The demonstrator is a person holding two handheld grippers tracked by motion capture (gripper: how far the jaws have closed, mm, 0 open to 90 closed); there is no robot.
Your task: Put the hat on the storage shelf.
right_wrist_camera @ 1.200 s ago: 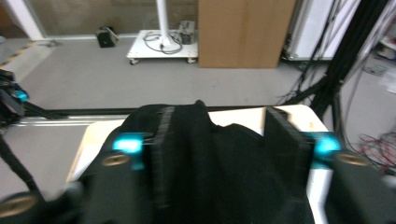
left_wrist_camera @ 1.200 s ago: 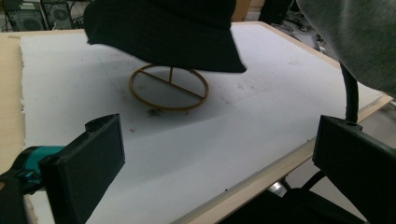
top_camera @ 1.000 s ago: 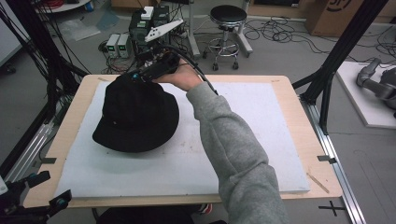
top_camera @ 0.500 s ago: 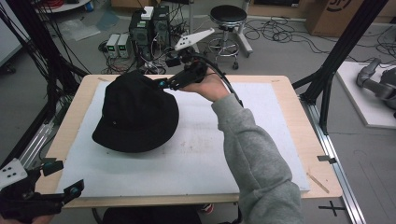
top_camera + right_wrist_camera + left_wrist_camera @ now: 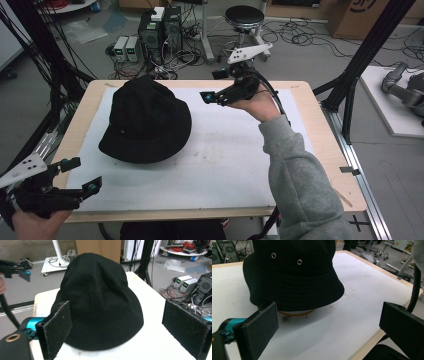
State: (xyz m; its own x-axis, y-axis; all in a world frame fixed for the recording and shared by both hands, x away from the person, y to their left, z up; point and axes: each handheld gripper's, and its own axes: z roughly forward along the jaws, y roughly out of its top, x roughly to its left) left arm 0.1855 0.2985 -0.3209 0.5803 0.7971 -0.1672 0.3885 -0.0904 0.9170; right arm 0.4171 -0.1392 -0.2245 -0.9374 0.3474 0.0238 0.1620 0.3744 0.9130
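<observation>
A black bucket hat (image 5: 146,120) sits crown-up on the white mat (image 5: 225,165) that covers the wooden table (image 5: 327,145), towards the far left part of it. It stands tall, and in the left gripper view a pale round rim peeks out under the brim, so I'd guess it is perched over some form that keeps its shape.

The right gripper (image 5: 212,86) hangs in the air near the table's far edge, just beside the hat's right side, jaws wide apart and empty, pointed at the crown. The left gripper (image 5: 82,175) waits low at the near left corner, off the mat's edge, jaws also spread wide with nothing between them, aimed at the brim. To me it looks like both are lining up on the hat from opposite sides.

Two metal eyelets (image 5: 285,258) dot the crown. As for writing, I can read no label or brand on the hat.
</observation>
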